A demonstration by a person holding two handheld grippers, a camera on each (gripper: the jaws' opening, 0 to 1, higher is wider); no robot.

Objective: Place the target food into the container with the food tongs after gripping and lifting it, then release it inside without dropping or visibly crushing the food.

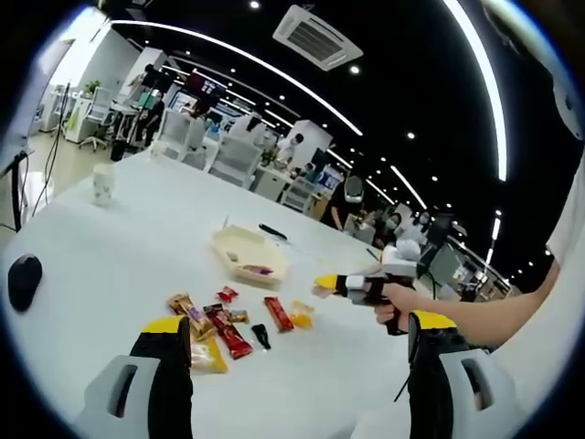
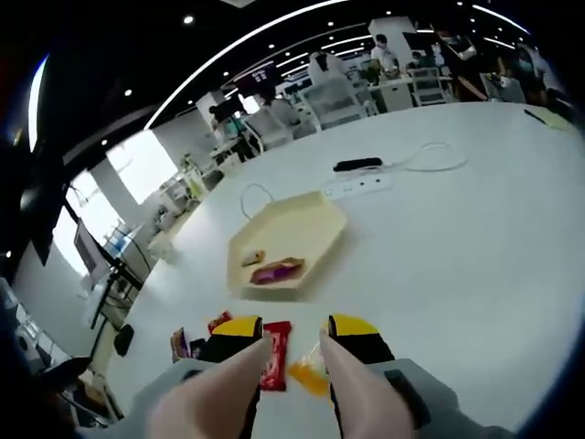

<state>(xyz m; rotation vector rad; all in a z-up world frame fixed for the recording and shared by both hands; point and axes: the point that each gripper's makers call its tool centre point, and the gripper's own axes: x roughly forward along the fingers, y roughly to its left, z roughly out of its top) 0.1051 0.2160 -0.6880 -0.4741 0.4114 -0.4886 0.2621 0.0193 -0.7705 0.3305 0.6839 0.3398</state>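
Observation:
A cream tray (image 1: 239, 245) lies mid-table with a purple packet (image 2: 274, 271) and a small brown snack (image 2: 254, 258) inside; in the right gripper view the tray (image 2: 306, 215) sits ahead of my jaws. Loose snacks lie in front of it: a red bar (image 2: 274, 355), an orange packet (image 2: 308, 373) and several more wrappers (image 1: 208, 322). My right gripper (image 2: 294, 327) is open, hovering over the red bar and orange packet, with nothing held. In the left gripper view it (image 1: 327, 283) comes in from the right, held by a hand. My left gripper (image 1: 297, 325) stands wide open, short of the snack pile.
A paper cup (image 1: 103, 183) stands far left and a black mouse (image 1: 23, 279) lies at the table's left edge. Behind the tray lie a white power strip (image 2: 356, 187), a black object (image 2: 358, 165) and a cable. Chairs and people are beyond the table.

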